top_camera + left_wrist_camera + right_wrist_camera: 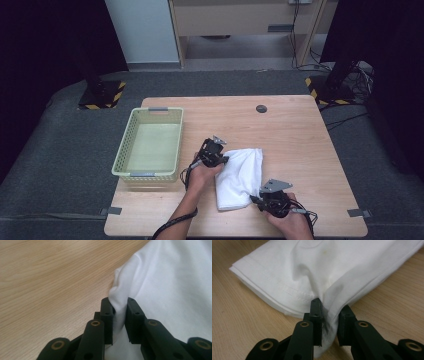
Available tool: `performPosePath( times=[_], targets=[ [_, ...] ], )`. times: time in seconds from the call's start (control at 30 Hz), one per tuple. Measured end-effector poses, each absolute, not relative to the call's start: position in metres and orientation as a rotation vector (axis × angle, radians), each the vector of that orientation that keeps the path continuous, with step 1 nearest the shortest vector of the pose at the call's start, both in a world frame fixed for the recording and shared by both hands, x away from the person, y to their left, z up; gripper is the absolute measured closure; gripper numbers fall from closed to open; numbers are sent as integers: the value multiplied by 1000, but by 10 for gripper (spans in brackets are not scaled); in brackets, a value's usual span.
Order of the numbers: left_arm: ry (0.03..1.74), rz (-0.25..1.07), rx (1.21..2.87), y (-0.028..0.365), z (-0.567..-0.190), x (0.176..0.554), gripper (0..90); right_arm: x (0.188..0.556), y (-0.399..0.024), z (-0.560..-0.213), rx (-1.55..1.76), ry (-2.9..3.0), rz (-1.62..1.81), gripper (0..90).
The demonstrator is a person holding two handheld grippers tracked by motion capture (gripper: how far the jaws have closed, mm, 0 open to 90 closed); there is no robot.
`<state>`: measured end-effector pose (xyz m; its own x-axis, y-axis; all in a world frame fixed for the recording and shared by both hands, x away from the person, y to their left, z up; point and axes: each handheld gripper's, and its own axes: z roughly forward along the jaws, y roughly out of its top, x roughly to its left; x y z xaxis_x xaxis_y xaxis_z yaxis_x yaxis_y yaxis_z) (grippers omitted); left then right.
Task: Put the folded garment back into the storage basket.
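Left tool (119,315) pinching white cloth (170,285) edge, right tool (331,317) clamped on hem

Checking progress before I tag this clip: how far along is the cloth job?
Done: white cloth lies folded on the table. In hand: left gripper and right gripper each pinch an edge of it. Left: it probably goes into the basket, which holds nothing yet.
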<state>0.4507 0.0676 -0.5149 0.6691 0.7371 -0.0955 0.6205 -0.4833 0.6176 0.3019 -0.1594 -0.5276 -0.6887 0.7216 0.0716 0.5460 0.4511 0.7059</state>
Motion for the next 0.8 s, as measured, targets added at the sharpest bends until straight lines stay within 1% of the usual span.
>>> performPosePath(
  times=[0.13,0.47,0.8],
  targets=[
    [1015,276,2240,63,-501,448,796,306,-160,-517,1110,2485,1093,794],
    [961,293,2214,54,-468,439,800,306,-159,-487,1060,2497,1134,801],
    [960,325,2217,64,-455,436,801,304,-153,-473,1021,2501,1162,802]
  ],
)
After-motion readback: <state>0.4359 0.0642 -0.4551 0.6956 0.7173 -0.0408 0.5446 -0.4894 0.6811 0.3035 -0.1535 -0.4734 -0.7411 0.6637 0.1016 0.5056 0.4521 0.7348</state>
